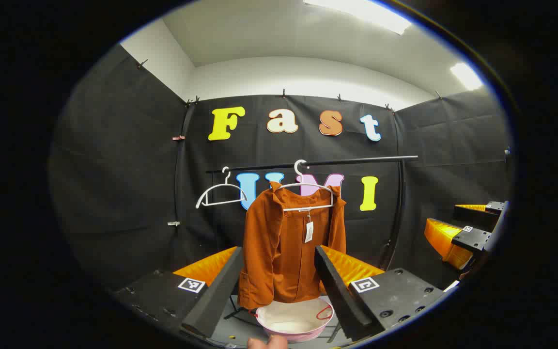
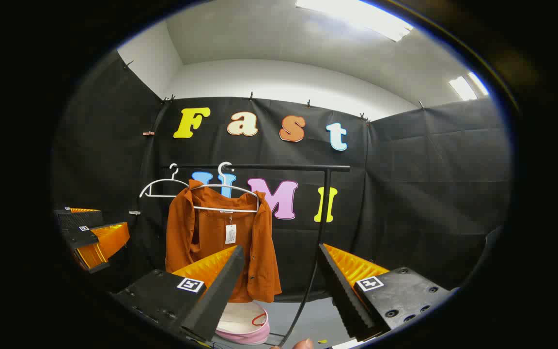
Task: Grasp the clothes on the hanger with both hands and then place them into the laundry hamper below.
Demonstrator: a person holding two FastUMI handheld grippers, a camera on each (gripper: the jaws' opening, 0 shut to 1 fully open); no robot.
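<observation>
Left gripper view, left to right: an empty white hanger (image 1: pixel 221 194) on the black rail (image 1: pixel 313 164); beside it the rust-orange shirt (image 1: pixel 288 247) on a second hanger (image 1: pixel 306 190), hanging with its long axis vertical, open front facing the camera. The left gripper (image 1: pixel 279 286) stands spread wide, holding nothing, short of the shirt. The pink-rimmed hamper (image 1: pixel 294 319) sits directly below the hem. At far right, the right gripper (image 1: pixel 468 228), also released. Open floor surrounds the rail's upright (image 2: pixel 325 208).
</observation>
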